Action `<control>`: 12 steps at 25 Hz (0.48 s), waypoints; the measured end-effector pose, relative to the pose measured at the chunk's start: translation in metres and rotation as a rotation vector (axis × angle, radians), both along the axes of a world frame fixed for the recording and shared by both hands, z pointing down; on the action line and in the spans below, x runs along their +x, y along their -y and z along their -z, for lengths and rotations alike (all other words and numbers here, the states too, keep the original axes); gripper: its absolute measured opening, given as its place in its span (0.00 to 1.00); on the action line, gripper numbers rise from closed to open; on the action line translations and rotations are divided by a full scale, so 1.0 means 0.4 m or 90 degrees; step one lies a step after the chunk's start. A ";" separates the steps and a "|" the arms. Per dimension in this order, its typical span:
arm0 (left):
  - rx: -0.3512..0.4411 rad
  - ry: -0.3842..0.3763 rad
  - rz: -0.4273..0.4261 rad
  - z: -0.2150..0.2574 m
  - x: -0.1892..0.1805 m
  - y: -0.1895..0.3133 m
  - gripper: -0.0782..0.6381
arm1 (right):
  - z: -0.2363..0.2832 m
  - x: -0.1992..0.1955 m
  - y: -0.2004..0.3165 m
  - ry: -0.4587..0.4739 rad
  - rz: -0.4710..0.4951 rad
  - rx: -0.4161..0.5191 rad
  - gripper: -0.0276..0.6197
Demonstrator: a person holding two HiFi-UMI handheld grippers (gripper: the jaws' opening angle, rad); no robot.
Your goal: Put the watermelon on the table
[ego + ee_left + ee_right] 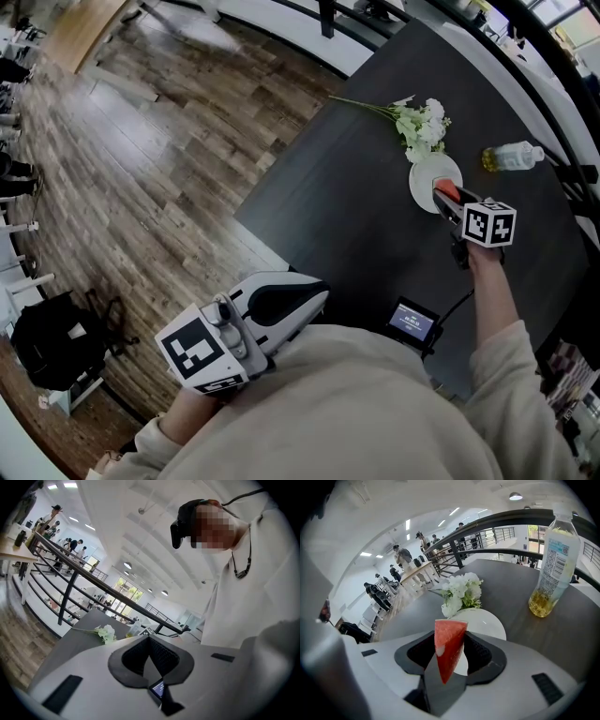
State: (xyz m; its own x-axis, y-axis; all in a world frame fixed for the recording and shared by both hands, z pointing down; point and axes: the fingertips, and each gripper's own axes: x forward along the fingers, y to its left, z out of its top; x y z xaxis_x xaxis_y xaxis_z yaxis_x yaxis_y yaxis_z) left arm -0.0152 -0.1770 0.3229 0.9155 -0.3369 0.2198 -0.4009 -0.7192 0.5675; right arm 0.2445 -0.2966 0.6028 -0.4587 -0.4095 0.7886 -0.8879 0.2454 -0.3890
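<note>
A red wedge of watermelon (449, 654) stands point-down between the jaws of my right gripper (450, 638), which is shut on it. In the head view this gripper (454, 208) holds the slice (445, 194) just above the near rim of a white plate (429, 175) on the dark table (356, 216). The plate (487, 622) lies right behind the slice in the right gripper view. My left gripper (305, 302) hangs close to the person's body at the table's near edge, shut on nothing; its pads (161, 656) meet at the tip.
White flowers (419, 120) with a long stem lie beyond the plate. A plastic bottle (511, 156) with yellowish liquid lies right of it; it looks upright (551, 564) in the right gripper view. A small screen device (412, 323) sits at the near edge. Wood floor (141, 169) lies left.
</note>
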 end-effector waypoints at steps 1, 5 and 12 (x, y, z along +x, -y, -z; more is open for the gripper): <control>-0.001 0.001 0.001 -0.001 -0.001 0.000 0.12 | -0.004 0.000 0.002 -0.002 0.002 -0.001 0.35; -0.003 0.001 0.000 -0.006 0.000 0.000 0.12 | -0.023 0.004 0.010 -0.007 0.000 -0.006 0.35; -0.007 0.005 0.004 -0.015 0.000 -0.001 0.12 | -0.039 0.013 0.013 -0.016 -0.003 -0.015 0.35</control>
State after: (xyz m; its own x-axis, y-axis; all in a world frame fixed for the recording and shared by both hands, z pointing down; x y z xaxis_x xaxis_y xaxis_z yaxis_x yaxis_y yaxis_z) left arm -0.0151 -0.1768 0.3288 0.9117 -0.3397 0.2311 -0.4098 -0.7110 0.5714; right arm 0.2496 -0.3019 0.6184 -0.4367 -0.3926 0.8094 -0.8986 0.2321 -0.3722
